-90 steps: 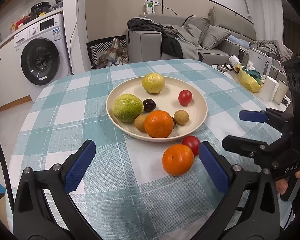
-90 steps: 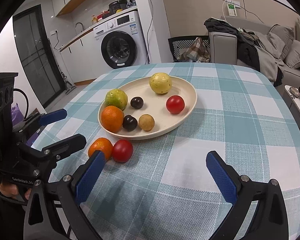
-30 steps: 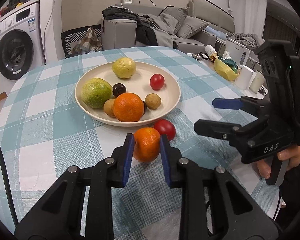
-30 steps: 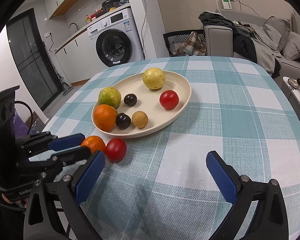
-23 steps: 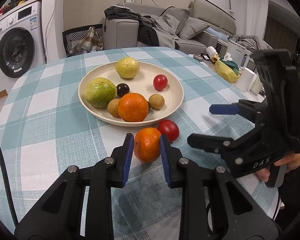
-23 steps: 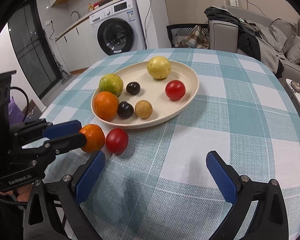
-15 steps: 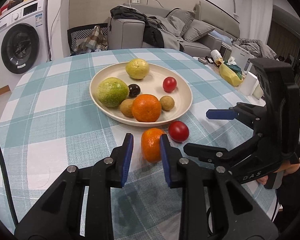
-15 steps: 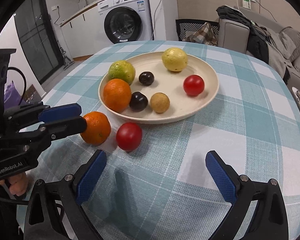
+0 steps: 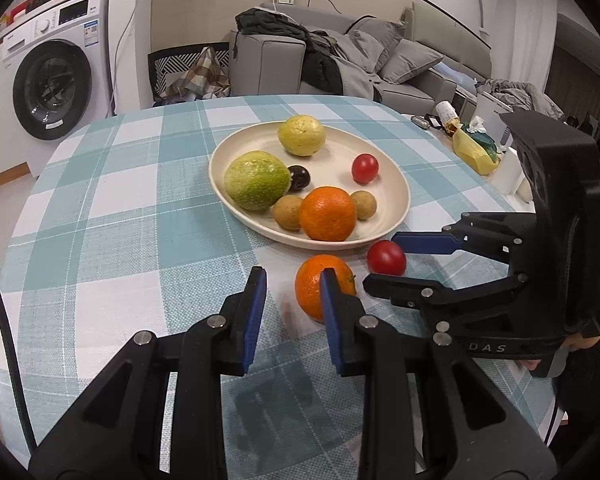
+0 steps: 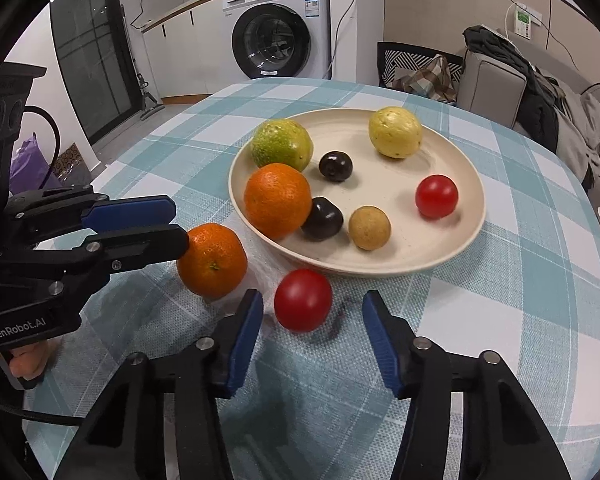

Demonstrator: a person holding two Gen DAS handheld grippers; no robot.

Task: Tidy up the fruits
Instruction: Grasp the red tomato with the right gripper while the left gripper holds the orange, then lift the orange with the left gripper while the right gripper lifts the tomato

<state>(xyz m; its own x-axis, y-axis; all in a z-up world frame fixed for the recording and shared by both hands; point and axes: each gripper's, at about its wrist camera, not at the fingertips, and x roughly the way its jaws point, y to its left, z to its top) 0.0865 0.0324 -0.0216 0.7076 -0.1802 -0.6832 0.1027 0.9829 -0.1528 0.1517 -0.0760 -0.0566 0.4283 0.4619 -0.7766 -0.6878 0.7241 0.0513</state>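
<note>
- Two readable markings: "DAS" in white on the black right gripper (image 9: 388, 262) body seen from the left wrist view, and "GenRobot.AI" on the black left gripper (image 10: 172, 226) body seen from the right wrist view.
- The round table with teal-and-white checked cloth (image 10: 500, 320) shows bare cloth right of the cream round plate (image 10: 452, 252), and its curved rim beyond.
- Left gripper: blue pads parted, nothing between them; the loose orange mandarin (image 9: 320, 292) lies on the cloth just past its right finger.
- Right gripper: spread wide, unclenched; the loose red tomato (image 10: 303, 300) sits between its fingertips, just outside the plate's near rim, beside the mandarin.
</note>
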